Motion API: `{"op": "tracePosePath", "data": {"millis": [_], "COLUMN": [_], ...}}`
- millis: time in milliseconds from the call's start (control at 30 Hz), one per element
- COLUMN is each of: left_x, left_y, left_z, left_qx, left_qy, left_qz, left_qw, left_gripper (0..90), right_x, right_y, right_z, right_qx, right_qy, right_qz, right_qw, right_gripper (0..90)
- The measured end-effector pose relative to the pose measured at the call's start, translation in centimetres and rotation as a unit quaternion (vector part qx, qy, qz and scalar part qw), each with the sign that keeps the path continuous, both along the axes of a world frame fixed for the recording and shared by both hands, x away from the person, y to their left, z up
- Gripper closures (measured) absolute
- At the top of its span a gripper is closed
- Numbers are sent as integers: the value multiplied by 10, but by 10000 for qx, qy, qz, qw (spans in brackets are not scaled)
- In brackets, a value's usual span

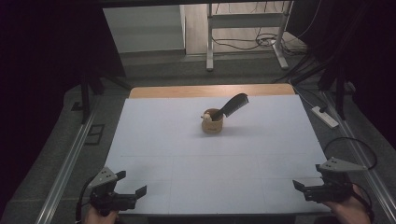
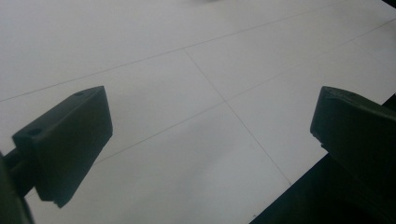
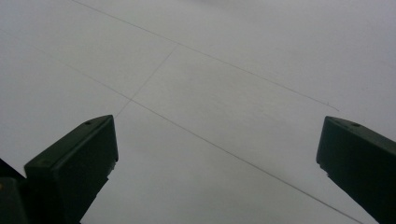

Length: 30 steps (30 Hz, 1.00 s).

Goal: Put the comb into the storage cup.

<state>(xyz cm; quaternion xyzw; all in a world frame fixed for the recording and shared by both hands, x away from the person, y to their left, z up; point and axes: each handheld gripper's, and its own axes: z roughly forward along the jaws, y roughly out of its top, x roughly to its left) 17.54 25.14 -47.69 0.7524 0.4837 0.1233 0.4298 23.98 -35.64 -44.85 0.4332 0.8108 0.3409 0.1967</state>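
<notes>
- White panels with thin seams cover the table (image 1: 187, 154), and a strip of bare wood (image 1: 210, 90) shows along its far edge
- A small round wooden cup (image 1: 212, 122) stands on the white surface, past the middle toward the far side and a little right of centre
- A black comb (image 1: 235, 105) leans in the cup, one end inside it, the rest tilting up and out to the right over the rim
- A pale little figure (image 1: 205, 118) sits against the cup's left rim; the high view is too coarse to tell what it is
- The left gripper (image 1: 133, 184) hovers at the table's near left corner, held in the person's left hand (image 1: 98, 215); its jaws stand wide apart with nothing between them
- In the left gripper view the left gripper (image 2: 210, 140) looks down on bare white panel and the table's dark near edge
- The right gripper (image 1: 299, 185) is at the near right corner, in the person's right hand (image 1: 348, 210), its jaws pointing left across the table and spread wide, holding nothing
- In the right gripper view the right gripper (image 3: 217, 154) has only seamed white surface between its jaws
- Both grippers are well apart from the cup and comb, with open table between
- On the floor to the right of the table lies a white power strip (image 1: 324, 116)
</notes>
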Motion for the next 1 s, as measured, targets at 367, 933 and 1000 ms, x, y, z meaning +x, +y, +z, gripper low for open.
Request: {"op": "tracePosePath", "data": {"millis": [367, 933, 1000], "left_x": [-1, -3, -2], "left_y": [0, 2, 1], "left_z": [0, 0, 0], "left_qx": [-24, -80, -83], "left_qy": [-24, -83, -89], "left_qz": [6, -10, -21], "left_qw": [10000, 9999, 9999], "left_gripper": [0, 0, 0], "right_x": [-5, -8, -7], "right_y": [-8, -11, -11], "right_z": [-4, -6, -7], "right_qx": [-28, -237, -261], "right_qy": [154, 351, 363], "right_qz": [-234, -398, -407], "right_qw": [9996, 9983, 9982], "right_gripper": [0, 0, 0]}}
